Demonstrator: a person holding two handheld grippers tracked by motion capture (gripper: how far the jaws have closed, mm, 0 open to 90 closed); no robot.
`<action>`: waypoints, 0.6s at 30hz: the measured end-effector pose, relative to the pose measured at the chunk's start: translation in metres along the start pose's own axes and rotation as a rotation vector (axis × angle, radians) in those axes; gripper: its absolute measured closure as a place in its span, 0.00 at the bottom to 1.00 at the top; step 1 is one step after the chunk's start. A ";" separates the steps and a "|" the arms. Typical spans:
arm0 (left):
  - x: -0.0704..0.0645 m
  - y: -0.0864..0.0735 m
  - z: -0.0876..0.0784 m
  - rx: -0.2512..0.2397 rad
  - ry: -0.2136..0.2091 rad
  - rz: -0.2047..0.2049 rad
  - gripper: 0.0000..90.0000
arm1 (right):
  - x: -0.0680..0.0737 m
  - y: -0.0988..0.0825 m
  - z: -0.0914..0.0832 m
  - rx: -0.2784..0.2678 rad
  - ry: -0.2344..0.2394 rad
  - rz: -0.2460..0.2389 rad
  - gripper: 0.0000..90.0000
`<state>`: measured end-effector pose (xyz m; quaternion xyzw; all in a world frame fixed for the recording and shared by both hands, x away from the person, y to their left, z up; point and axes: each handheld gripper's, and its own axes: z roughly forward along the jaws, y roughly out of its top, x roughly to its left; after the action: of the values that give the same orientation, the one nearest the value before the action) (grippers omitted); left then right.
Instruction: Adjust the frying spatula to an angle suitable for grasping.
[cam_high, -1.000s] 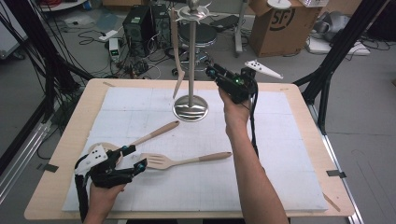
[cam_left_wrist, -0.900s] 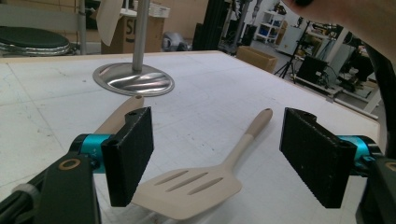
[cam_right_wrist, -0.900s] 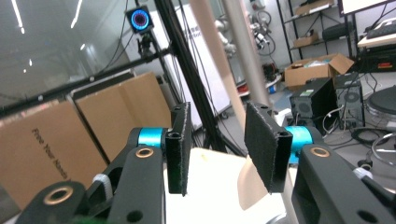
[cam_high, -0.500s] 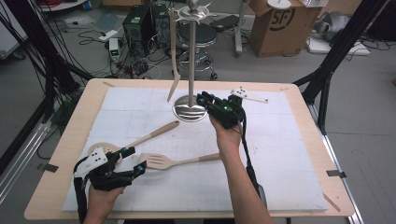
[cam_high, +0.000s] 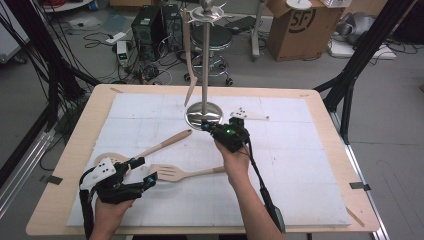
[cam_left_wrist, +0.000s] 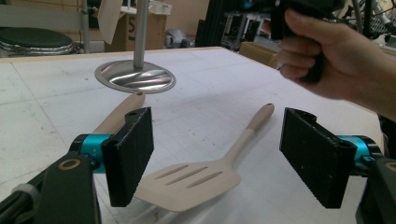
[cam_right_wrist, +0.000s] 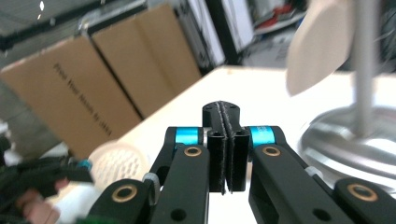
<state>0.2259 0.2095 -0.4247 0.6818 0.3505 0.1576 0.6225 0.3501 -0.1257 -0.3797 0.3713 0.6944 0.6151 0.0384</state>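
Observation:
A steel stand (cam_high: 204, 117) rises at mid-table, and a wooden utensil (cam_high: 189, 60) hangs from its top. On the white mat lie a slotted wooden spatula (cam_high: 172, 172) and a long wooden skimmer (cam_high: 165, 142). My left gripper (cam_high: 144, 170) rests low at the front left, open, with the spatula's blade (cam_left_wrist: 187, 179) lying on the mat between its jaws, untouched. My right gripper (cam_high: 207, 125) hovers just in front of the stand's base. Its jaws have just been closing and are now shut (cam_right_wrist: 225, 140) with nothing between them.
The stand's round base (cam_right_wrist: 355, 140) and the hanging utensil (cam_right_wrist: 317, 42) are close on the right gripper's right. The skimmer's perforated head (cam_right_wrist: 116, 161) lies near my left gripper. Cardboard boxes (cam_high: 295, 25), cables and a stool stand beyond the table's far edge.
My right hand has come down and toward me from beside the stand's pole to just in front of its base, and its jaws have shut. The left gripper has stayed put.

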 end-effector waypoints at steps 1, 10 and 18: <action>0.000 0.000 0.000 0.000 0.001 0.001 0.30 | 0.002 -0.004 0.005 0.038 -0.002 -0.014 0.99; 0.001 0.000 0.001 -0.004 -0.002 -0.005 0.30 | 0.010 -0.048 0.047 0.328 -0.026 -0.010 0.99; 0.001 0.000 0.001 0.001 -0.003 -0.001 0.30 | 0.011 -0.071 0.063 0.506 -0.066 0.034 1.00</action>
<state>0.2274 0.2092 -0.4247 0.6823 0.3499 0.1562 0.6226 0.3409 -0.0649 -0.4525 0.4007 0.8183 0.4098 -0.0434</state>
